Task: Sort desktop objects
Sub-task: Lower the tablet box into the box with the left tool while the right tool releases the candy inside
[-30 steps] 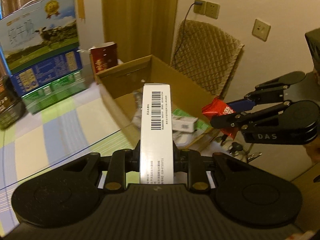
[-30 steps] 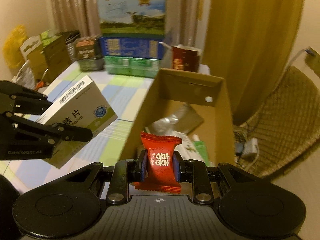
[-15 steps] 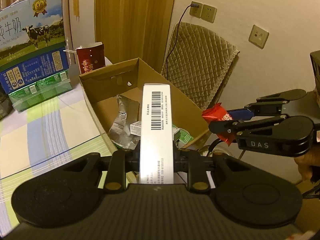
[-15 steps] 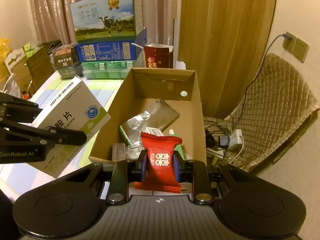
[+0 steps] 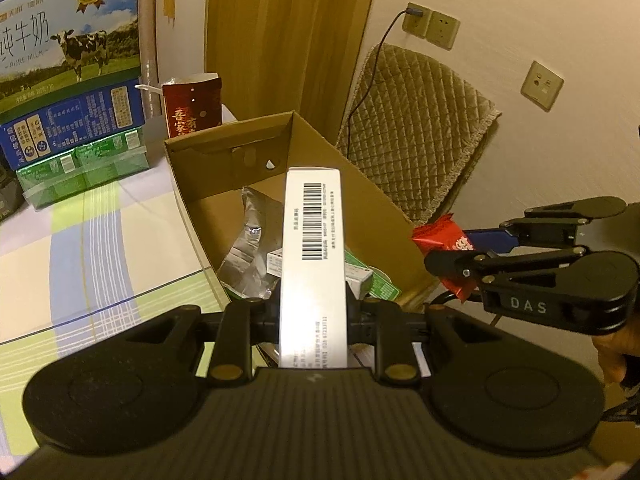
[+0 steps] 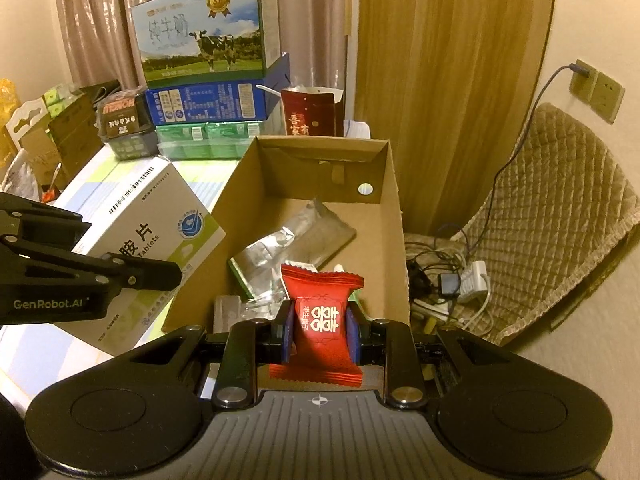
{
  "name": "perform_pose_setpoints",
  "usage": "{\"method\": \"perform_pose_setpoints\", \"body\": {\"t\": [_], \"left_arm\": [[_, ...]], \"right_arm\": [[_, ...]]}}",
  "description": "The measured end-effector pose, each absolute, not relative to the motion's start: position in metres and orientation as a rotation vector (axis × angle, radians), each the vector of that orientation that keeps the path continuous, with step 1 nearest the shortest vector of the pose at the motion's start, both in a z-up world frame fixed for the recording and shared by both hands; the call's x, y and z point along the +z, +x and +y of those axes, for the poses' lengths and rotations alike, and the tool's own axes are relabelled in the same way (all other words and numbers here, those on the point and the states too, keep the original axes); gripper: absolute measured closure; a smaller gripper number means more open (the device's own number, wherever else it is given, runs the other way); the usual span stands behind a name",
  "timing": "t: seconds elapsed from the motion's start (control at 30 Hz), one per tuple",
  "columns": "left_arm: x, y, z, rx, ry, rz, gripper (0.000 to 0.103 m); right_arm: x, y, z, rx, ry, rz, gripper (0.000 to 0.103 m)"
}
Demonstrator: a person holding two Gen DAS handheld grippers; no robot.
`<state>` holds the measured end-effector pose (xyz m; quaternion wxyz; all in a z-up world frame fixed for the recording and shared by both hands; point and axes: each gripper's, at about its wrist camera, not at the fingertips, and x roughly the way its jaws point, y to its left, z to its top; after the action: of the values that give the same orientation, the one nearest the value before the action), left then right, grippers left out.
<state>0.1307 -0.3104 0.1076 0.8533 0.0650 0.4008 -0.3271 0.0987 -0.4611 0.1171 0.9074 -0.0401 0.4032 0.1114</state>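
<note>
My left gripper (image 5: 313, 316) is shut on a white tablet box (image 5: 313, 248) with a barcode, held edge-up over the near end of the open cardboard box (image 5: 320, 148). In the right wrist view that tablet box (image 6: 152, 236) hangs just left of the cardboard box (image 6: 394, 208). My right gripper (image 6: 320, 330) is shut on a red candy packet (image 6: 320, 316) above the carton's near rim. From the left wrist view the red packet (image 5: 444, 240) shows beyond the carton's right wall. Inside the carton lie a silver foil pouch (image 6: 292, 240) and small green-and-white packs (image 5: 368, 280).
Milk cartons (image 6: 208, 28) stacked on blue and green packs stand at the table's back, with a dark red bag (image 6: 310, 114) behind the carton. A quilted chair (image 6: 556, 216) and a tangle of cables and plugs (image 6: 444, 280) lie to the right. The checked tablecloth (image 5: 100, 240) stretches left.
Both grippers have drifted sideways with their loads, so the cardboard box now sits more centred and fully in view. The tablet box and the red packet stay gripped.
</note>
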Motion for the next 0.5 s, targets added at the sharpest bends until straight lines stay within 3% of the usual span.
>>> {"method": "perform_pose_setpoints", "body": {"t": [0.5], "left_arm": [[0.093,0.170,-0.318,-0.659,0.083,0.877,0.083]], "right_arm": [[0.101,0.146,-0.459,0.241,-0.093,0.852,0.080]]}}
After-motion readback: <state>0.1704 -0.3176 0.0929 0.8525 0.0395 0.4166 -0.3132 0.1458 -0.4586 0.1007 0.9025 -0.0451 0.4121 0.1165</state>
